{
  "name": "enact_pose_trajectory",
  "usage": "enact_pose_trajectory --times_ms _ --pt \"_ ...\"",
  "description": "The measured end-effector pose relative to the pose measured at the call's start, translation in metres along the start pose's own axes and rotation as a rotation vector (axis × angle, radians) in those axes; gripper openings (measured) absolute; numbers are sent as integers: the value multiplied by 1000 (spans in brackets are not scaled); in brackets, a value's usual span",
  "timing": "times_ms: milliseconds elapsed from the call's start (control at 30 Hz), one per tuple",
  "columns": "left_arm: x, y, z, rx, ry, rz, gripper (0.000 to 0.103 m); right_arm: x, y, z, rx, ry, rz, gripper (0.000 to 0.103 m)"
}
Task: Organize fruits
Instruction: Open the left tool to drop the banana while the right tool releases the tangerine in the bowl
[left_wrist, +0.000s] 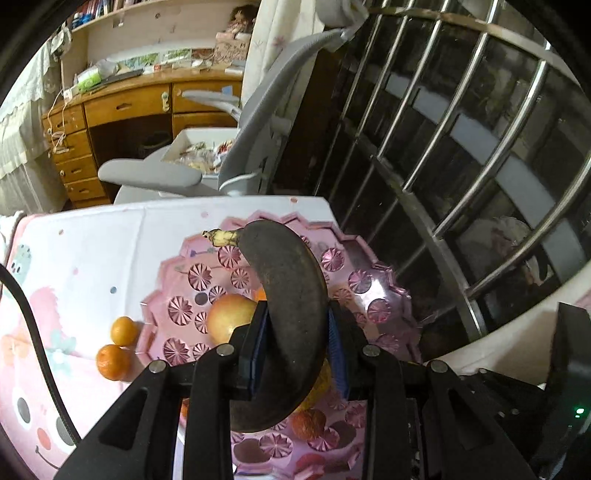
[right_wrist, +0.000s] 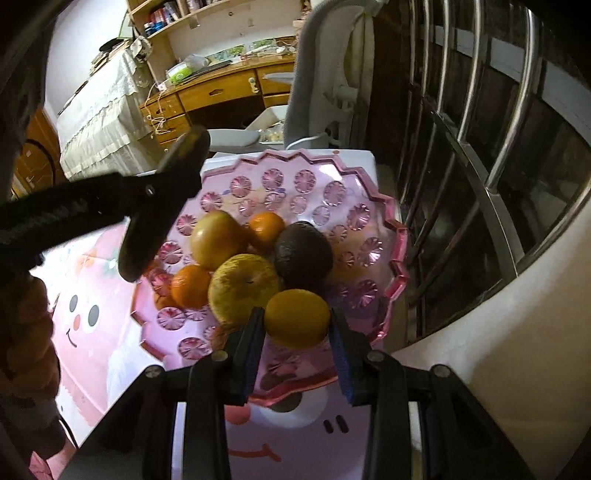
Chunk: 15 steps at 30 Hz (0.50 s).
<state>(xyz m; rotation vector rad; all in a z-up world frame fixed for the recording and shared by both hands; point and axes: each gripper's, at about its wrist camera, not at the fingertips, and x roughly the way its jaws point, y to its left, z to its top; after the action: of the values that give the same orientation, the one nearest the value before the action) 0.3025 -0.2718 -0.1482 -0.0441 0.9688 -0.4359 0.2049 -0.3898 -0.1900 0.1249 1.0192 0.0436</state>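
L tool (left_wrist: 297, 325) clamped on banana (left_wrist: 291, 295), R tool (right_wrist: 297, 332) gripping yellow fruit (right_wrist: 297, 317).

The pink bowl (right_wrist: 397, 258) is crowded at its near middle: a yellow apple (right_wrist: 243, 288), a dark avocado (right_wrist: 304, 254), a second apple (right_wrist: 216, 240) and oranges (right_wrist: 190, 286) lie touching. Its far half (right_wrist: 295, 184) is bare. The left gripper (right_wrist: 147, 206), clamped on the blackened banana (left_wrist: 291, 321), blocks the bowl's left side. Two small oranges (left_wrist: 116, 347) sit just beside the rim on the surface (left_wrist: 92, 251). Metal window bars (right_wrist: 517, 110) close off the right.
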Motion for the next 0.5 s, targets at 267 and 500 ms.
enact_pose_trajectory --times_ms 267,500 --pt "20 14 0 -81 64 13 44 7 -7 1 44 27 18 49" --pt "-2 35 -3 -125 59 16 61 4 0 1 75 23 32 56"
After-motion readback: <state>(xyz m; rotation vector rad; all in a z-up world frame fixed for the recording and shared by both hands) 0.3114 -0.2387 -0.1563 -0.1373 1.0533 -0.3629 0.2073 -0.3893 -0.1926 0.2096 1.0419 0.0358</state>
